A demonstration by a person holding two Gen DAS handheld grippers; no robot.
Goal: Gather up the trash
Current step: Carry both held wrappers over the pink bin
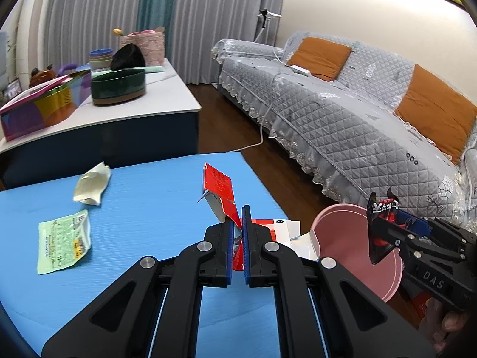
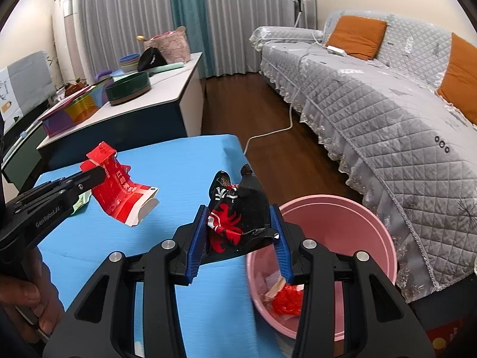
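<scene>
The left gripper (image 1: 237, 217) is squeezing a red and white carton (image 1: 219, 188). Its two blue pads are almost touching, with only the flat carton pinched between them. The carton is bent and is hanging in the air over the blue table (image 1: 149, 185).

The right gripper (image 2: 240, 226) is holding a crumpled black and red wrapper (image 2: 238, 208). Its fingers are standing partly apart and are pressing on both sides of the wrapper. The wrapper is up in the air at the right edge of the table, just beside the rim of the pink bucket (image 2: 378, 229).

The pink bucket is sitting on the floor, next to the table. Some trash is already lying in the bottom of it, with something red (image 2: 287, 299) among it.

Two more pieces of trash are lying on the blue table. One is a crumpled white paper (image 1: 91, 183). The other is a flat green packet (image 1: 64, 241), nearer to the left gripper.

A grey sofa (image 2: 372, 98) with orange cushions is standing behind the bucket. A person's hand (image 2: 26, 301) is gripping the handle of the left gripper.
</scene>
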